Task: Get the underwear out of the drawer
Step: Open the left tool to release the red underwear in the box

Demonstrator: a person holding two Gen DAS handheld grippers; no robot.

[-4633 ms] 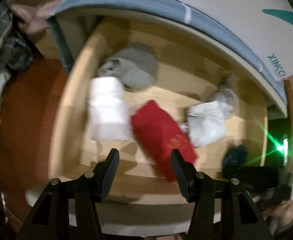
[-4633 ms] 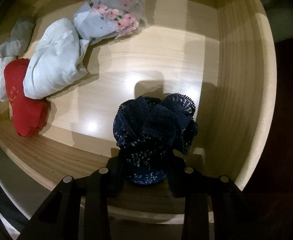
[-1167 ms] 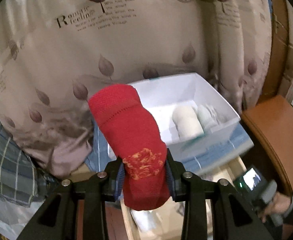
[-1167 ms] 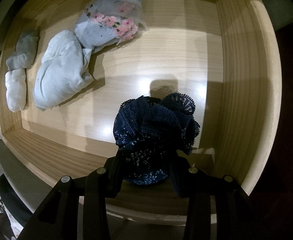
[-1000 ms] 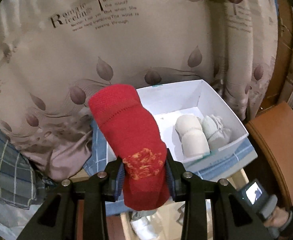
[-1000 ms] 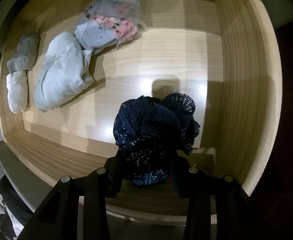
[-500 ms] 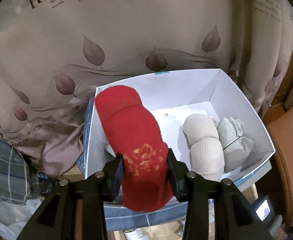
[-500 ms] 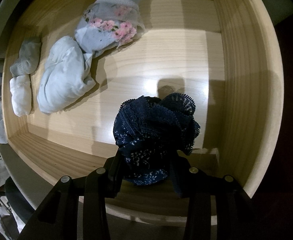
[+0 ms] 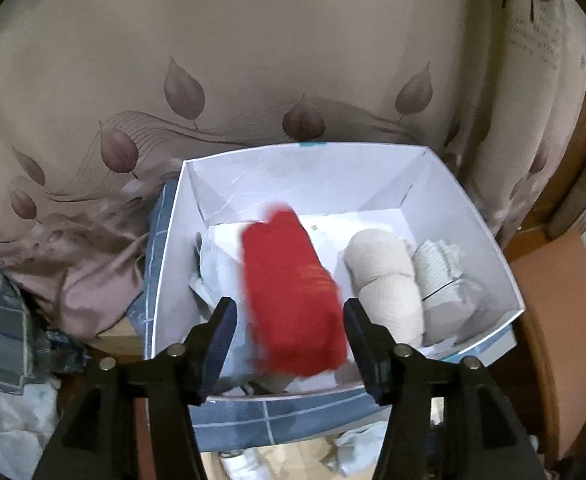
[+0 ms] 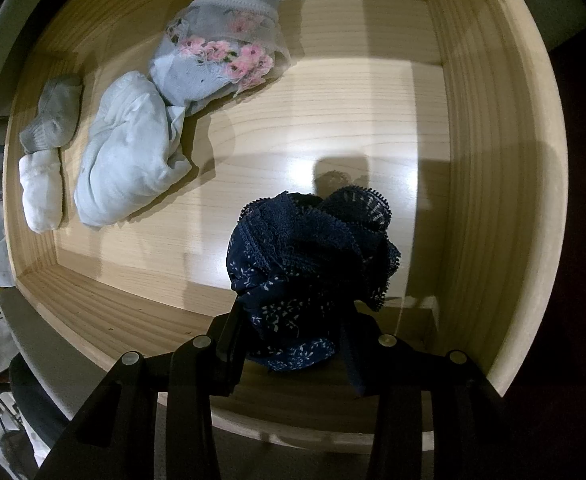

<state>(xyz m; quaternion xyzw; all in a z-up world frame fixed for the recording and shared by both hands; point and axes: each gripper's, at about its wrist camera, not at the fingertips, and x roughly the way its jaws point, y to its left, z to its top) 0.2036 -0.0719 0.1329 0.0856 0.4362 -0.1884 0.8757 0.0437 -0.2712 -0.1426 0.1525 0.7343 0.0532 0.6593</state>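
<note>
The wooden drawer (image 10: 493, 160) fills the right wrist view, its pale floor lit in a bright patch, and above its near corner the right gripper (image 10: 293, 320) is clamped on a dark navy lace-trimmed underwear bundle (image 10: 309, 256) with a small white leaf print — the fabric bulges up and out past the fingertips, held above the drawer floor. Still lying in the drawer toward its left side are a pale blue-white garment (image 10: 129, 152), a grey floral lace piece (image 10: 221, 48) touching it at the far end, and a grey sock roll (image 10: 53, 112) with a white roll (image 10: 41, 192) against the left wall. In the left wrist view a white box (image 9: 473, 208) sits before a leaf-patterned curtain (image 9: 253, 60). The left gripper (image 9: 289, 328) is over the box, jaws opening wide, and the red underwear (image 9: 293, 292) — blurred — lies between them with a gap on each side, inside the box beside a cream roll (image 9: 385, 280) and a pale grey roll (image 9: 445, 280).
</note>
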